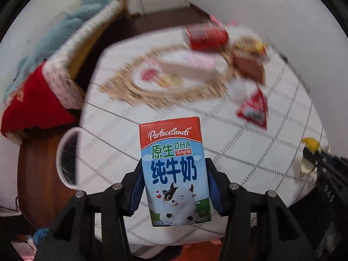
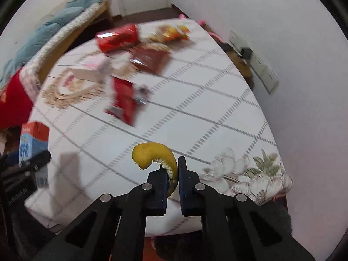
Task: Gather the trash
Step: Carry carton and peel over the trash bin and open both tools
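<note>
Two pieces of trash held up above the checked tablecloth (image 2: 195, 100), probably for carrying to the white bin (image 1: 65, 156) at the table's left edge. Left gripper (image 1: 175, 174) clenched on upright milk carton (image 1: 174, 169), printed with cartoon cow. Right gripper (image 2: 171, 174) pinching curled yellow peel (image 2: 155, 154).

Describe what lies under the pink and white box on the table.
The pink and white box rests on a round woven mat with a pale middle, spread on the checked tablecloth. The box hides whatever is directly beneath it.
</note>
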Demonstrator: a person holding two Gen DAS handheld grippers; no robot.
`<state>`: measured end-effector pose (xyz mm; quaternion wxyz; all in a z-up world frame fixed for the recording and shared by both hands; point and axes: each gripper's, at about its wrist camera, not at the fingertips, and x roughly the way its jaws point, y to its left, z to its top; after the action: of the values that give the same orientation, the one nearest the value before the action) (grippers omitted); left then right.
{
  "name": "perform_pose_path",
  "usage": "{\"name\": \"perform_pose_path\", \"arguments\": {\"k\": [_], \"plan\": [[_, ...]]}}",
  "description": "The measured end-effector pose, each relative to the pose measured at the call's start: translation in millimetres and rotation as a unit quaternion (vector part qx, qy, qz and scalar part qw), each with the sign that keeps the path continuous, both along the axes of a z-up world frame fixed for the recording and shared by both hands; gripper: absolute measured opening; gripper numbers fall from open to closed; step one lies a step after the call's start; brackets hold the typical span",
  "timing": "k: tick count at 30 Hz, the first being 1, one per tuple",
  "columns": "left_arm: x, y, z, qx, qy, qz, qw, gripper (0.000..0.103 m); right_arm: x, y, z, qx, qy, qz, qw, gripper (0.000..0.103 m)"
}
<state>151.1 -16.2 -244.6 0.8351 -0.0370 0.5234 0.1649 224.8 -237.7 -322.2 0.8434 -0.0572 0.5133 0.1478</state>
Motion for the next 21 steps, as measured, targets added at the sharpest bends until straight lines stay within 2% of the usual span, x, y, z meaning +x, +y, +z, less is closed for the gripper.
{"name": "perform_pose_path", "arguments": {"k": [5, 7, 11, 14, 17, 21], "plan": [[-35, 55, 55, 0.035, -0.061, 0.042, 0.9966, 0.048, -16, 45, 42, 0.025, -0.032, 0.053, 0.998, 0.008], [-45, 80, 74, 0.051, -0.082, 0.062, 0.9934, 0.048, -23, 77, 62, 0.044, -0.042, 0.087, 0.994, 0.008], [-69, 129, 105, 0.08, -0.108, 0.1, 0.9859, 0.048, -36, 138, 92, 0.071, -0.057, 0.148, 0.985, 0.008], [-86, 175, 120, 0.086, -0.12, 0.131, 0.9804, 0.048, -46, 195, 107, 0.095, -0.052, 0.198, 0.974, 0.008], [-98, 222, 120, 0.066, -0.123, 0.163, 0.9766, 0.048, -51, 263, 110, 0.114, -0.033, 0.245, 0.962, 0.008], [-111, 299, 96, 0.003, -0.11, 0.207, 0.9722, 0.048, -50, 347, 93, 0.119, 0.003, 0.285, 0.951, 0.008]]}}
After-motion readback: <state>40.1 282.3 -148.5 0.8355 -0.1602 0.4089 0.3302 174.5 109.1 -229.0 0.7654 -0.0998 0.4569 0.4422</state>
